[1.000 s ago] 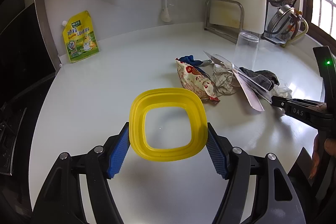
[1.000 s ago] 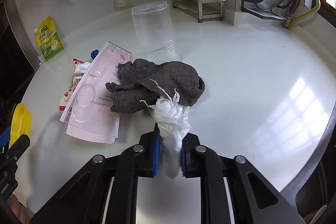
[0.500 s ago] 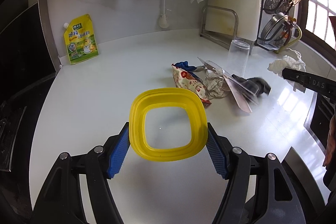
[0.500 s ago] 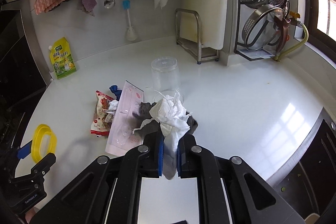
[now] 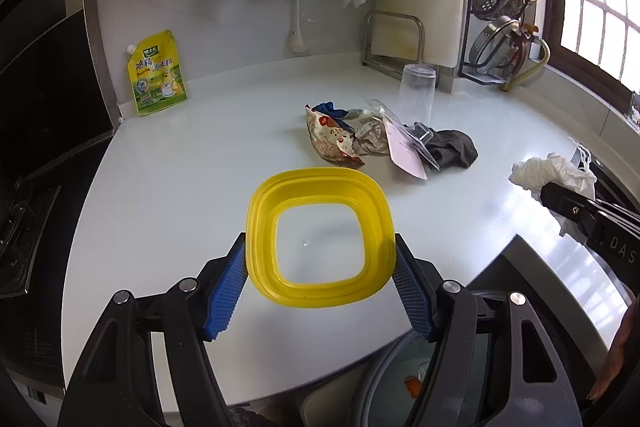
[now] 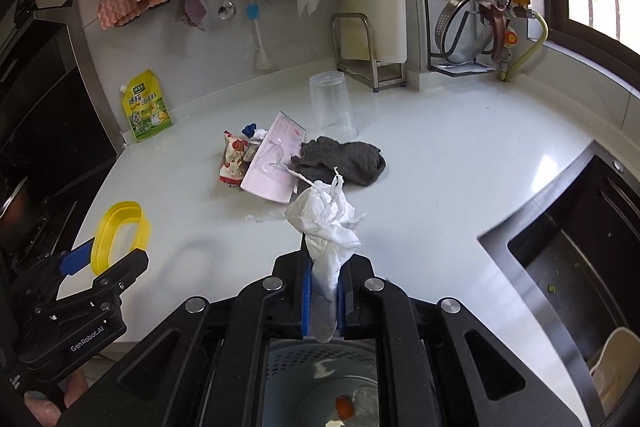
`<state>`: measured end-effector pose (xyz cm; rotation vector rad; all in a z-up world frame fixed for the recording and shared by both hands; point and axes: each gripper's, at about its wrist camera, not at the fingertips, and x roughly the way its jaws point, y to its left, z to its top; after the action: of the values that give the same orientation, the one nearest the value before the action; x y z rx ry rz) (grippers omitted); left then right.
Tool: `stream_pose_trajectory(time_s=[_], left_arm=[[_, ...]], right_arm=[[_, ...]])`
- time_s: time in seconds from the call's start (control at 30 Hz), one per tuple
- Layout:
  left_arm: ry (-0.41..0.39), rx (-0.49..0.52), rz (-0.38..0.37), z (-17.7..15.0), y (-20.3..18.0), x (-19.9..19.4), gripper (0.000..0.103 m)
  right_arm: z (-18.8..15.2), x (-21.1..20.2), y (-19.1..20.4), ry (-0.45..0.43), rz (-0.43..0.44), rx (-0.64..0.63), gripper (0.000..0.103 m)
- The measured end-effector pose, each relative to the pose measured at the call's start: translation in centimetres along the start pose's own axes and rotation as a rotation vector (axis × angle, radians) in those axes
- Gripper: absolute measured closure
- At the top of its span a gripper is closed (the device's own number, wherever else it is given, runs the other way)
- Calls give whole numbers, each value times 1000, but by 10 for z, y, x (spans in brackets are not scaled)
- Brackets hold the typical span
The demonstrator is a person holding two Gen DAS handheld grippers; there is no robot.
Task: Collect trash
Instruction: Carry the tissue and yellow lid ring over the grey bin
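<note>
My right gripper (image 6: 323,289) is shut on a crumpled white tissue (image 6: 326,227), lifted off the counter and over a grey waste bin (image 6: 320,387) that shows below the jaws. The same tissue (image 5: 554,173) appears at the right of the left wrist view. My left gripper (image 5: 320,267) is shut on a yellow square lid ring (image 5: 320,237), its blue pads pressing on both sides; the ring (image 6: 118,233) hangs above the counter's near edge. A trash pile lies mid-counter: a red snack wrapper (image 5: 330,141), a pink packet (image 6: 272,163), a grey cloth (image 6: 348,163).
An upturned clear plastic cup (image 6: 330,107) stands behind the pile. A yellow-green pouch (image 6: 146,107) leans on the back wall. A dish rack (image 6: 472,7) with steamer trays fills the back right corner, and a dark sink (image 6: 580,247) opens at the right. The bin (image 5: 420,379) sits below the counter edge.
My right gripper has pulled the tissue up off the grey cloth and back toward the counter's near edge, over the bin. My left gripper with the yellow ring has drawn back too.
</note>
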<state>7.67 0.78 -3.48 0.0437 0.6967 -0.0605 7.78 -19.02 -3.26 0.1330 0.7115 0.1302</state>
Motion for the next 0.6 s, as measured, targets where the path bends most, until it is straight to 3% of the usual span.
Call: stream_pose_trajectory(time_s=[0.6], left_arm=[[76, 57, -52, -77, -39, -30, 36]], right_arm=[[-121, -55, -24, 53, -91, 68, 94]])
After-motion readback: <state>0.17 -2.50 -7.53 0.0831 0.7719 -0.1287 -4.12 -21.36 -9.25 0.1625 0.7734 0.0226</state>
